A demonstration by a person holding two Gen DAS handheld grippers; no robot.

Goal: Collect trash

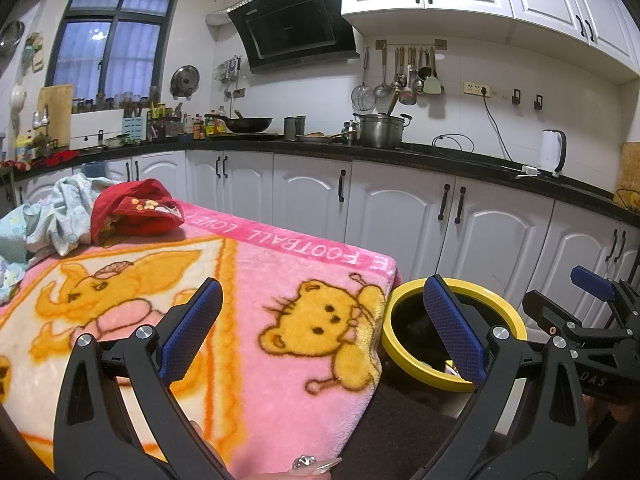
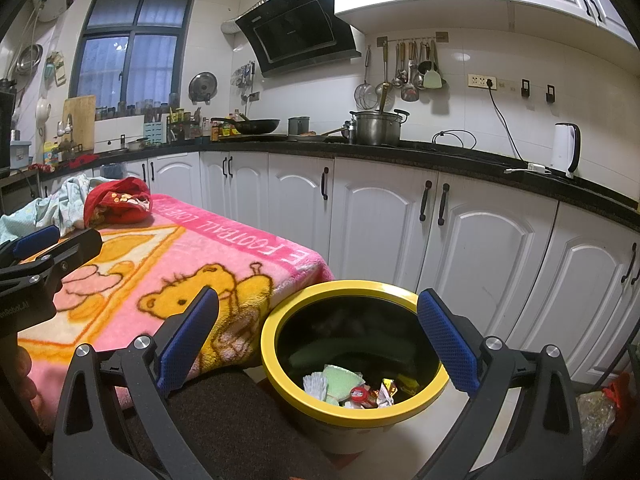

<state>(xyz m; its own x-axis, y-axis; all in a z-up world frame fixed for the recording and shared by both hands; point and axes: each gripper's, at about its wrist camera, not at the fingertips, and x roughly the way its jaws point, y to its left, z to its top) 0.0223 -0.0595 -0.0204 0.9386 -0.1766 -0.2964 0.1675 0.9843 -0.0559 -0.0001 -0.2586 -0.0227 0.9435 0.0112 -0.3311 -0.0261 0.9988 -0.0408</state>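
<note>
A yellow-rimmed bin stands on the floor just right of the pink cartoon blanket that covers the table. Inside the bin lie several scraps of trash: a green sponge, white paper, wrappers. My right gripper hangs open over the bin's mouth with nothing between its blue pads. My left gripper is open and empty above the blanket's right edge, with the bin under its right finger. The right gripper shows at the far right of the left wrist view, and the left gripper at the left of the right wrist view.
A red garment and pale blue cloth are heaped at the table's far left. White cabinets under a black counter run behind. A dark brown seat lies below the table edge. A plastic bag lies on the floor at right.
</note>
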